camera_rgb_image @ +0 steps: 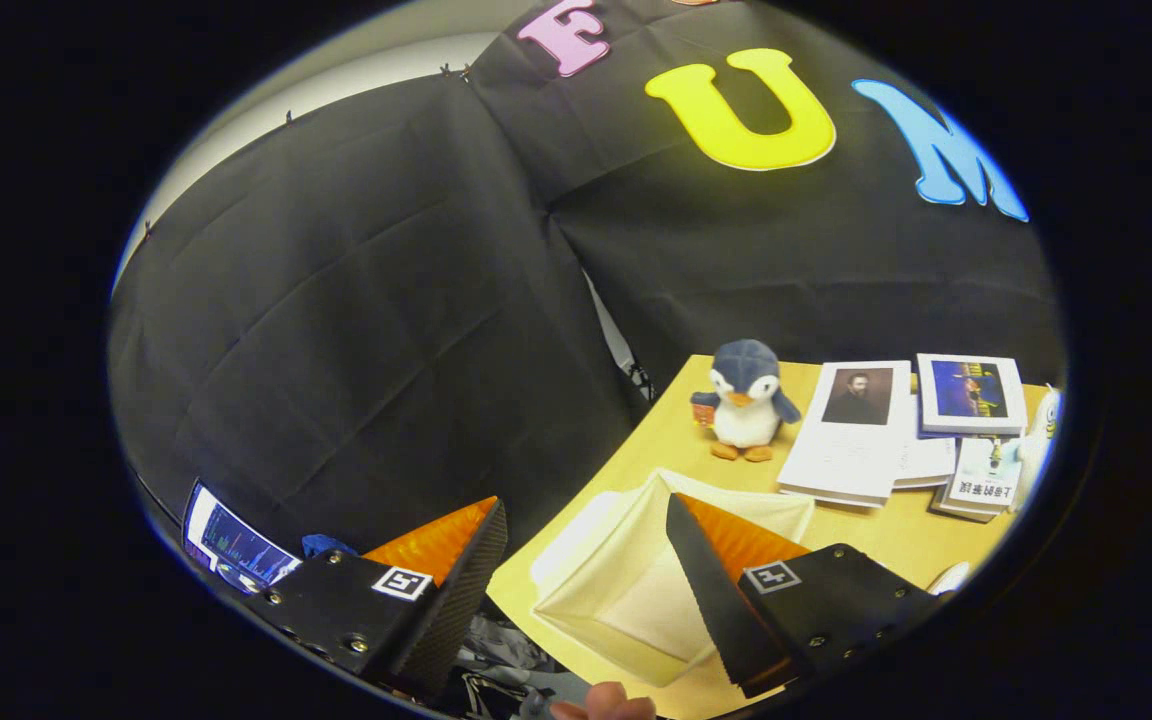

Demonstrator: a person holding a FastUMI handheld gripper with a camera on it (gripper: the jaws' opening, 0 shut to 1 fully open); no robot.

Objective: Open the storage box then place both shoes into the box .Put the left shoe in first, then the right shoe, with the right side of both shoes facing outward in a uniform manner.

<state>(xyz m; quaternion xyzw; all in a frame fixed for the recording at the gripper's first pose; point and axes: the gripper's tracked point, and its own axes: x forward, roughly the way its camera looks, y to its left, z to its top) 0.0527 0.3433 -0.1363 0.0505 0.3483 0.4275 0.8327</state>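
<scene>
A: How do the fingers of the gripper [586,520] stand?

B: Spread wide, released, with nothing between them and nothing touched by either one. One finger hangs over the edge of the table [896,535], out past the wood and in front of the black cloth wall; the other finger lies over the storage box [626,590].

A: Where does the storage box sit?

B: On the wooden table, near its close corner, just ahead of and partly under that second finger. It is a pale, cream fabric box, already open at the top, so the view goes down into its empty hollow. Its lid flap stands folded back on the far side, toward the plush penguin [746,400].

A: Which way does it run?

B: One corner points toward the gripper, so the box lies cornerwise to the fingers. Whether one side is longer than the other cannot be told from this bent view.

A: And the hand?

B: The gripper is held above table height, tipped down toward the box and rolled a little. A fingertip [604,702] of the person shows just below the fingers.

A: What else lies there?

B: The penguin stands upright beyond the box, and beside it a spread of books [896,430], overlapping. A lit screen [231,545] shows low beside the first finger.
</scene>
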